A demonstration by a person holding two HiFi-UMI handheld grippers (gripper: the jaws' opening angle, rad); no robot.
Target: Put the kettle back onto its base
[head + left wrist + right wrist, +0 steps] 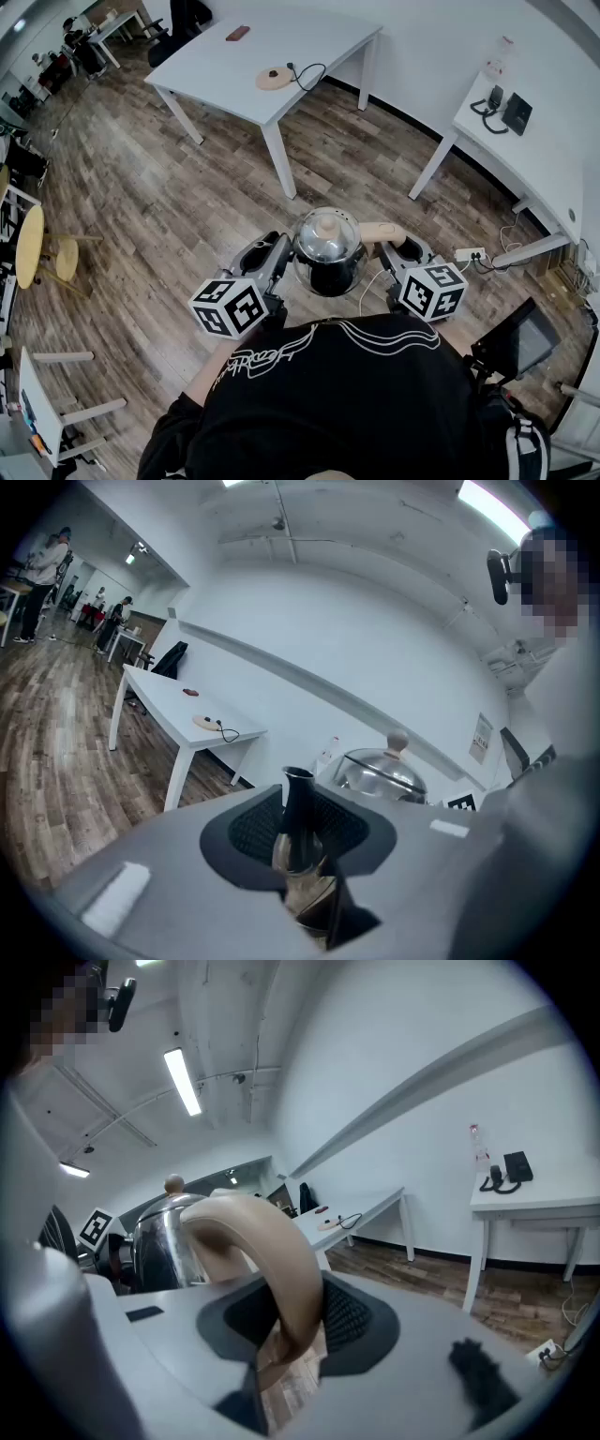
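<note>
A steel kettle (328,251) with a glass lid and a beige knob hangs in the air over the wood floor, close to my chest. My left gripper (279,255) is shut on its dark spout (298,803). My right gripper (399,255) is shut on its curved beige handle (274,1251). The domed lid (380,772) shows just past the left jaws, and the shiny body (164,1241) shows left of the right jaws. The round beige base (272,79) with its black cord lies far ahead on a white table (225,66); it is also in the left gripper view as the base (208,722) and in the right gripper view as the base (326,1224).
A second white table (525,141) at the right carries a phone (516,112) and a bottle. A power strip (469,254) with cables lies on the floor to the right. Round stools (33,246) stand at the left. People stand far off at the left (42,574).
</note>
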